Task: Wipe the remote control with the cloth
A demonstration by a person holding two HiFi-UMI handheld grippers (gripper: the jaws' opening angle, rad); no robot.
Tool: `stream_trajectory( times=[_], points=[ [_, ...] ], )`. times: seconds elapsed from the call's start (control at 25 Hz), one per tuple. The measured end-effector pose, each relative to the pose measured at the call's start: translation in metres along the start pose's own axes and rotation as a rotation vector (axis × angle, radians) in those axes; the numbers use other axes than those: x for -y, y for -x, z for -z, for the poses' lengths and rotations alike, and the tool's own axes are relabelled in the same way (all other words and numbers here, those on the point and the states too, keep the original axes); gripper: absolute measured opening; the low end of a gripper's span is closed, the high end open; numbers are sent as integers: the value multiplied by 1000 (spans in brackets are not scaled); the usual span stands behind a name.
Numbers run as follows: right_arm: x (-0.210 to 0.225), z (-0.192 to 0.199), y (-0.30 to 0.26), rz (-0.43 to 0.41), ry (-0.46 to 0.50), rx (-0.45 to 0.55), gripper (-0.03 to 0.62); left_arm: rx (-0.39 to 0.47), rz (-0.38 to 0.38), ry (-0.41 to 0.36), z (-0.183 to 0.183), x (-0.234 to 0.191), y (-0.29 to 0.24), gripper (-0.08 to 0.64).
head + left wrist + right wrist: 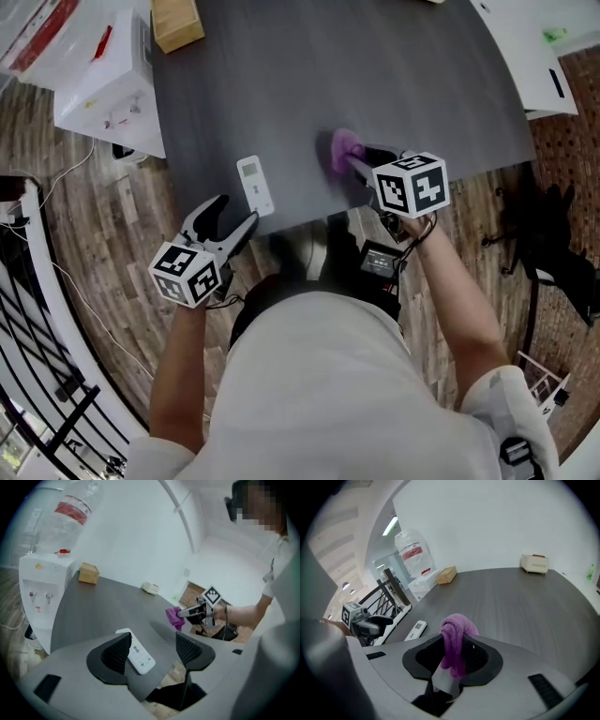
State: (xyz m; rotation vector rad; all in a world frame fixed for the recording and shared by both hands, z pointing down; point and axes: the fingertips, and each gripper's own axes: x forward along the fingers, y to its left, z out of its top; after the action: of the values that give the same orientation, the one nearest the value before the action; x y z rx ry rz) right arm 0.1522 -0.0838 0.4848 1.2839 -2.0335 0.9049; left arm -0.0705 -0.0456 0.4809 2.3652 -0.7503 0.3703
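The white remote control (pixel 255 185) lies flat near the dark grey table's (pixel 412 75) 6 o'clock edge, its display end away from the person. At its 7 o'clock is the left gripper (pixel 234 214), jaws spread wide and holding nothing. At the remote's 2 o'clock the right gripper (pixel 356 167) is clamped on a bunched purple cloth (pixel 344 150). A cardboard box (pixel 176 21) sits at 11 o'clock.

Even bright indoor light, soft blur, fisheye-dark corners
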Motion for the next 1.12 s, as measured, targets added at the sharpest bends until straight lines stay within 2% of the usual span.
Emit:
stream_trajectory(
  times=[0.12,0.16,0.28,0.4,0.64,0.8,0.92,1.12],
  points=[
    [1,-2,25,19,-17,66,109,128,66,84,-22,16,12,303],
    [-1,-4,35,25,-19,94,109,163,85,100,-28,20,17,275],
    [-12,-9,67,24,-25,187,109,248,148,146,-41,38,32,110],
    [-25,-9,96,3,-37,272,109,305,213,181,-47,60,45,41],
    [-49,1,148,-62,-19,367,109,411,208,221,-46,107,78,31],
    [-49,10,187,-92,10,410,109,438,172,212,-34,143,95,31],
    [-42,36,218,-117,8,424,109,445,166,230,-14,185,95,31],
    [-38,96,261,-174,-22,464,109,451,165,204,28,261,90,32]
  ],
)
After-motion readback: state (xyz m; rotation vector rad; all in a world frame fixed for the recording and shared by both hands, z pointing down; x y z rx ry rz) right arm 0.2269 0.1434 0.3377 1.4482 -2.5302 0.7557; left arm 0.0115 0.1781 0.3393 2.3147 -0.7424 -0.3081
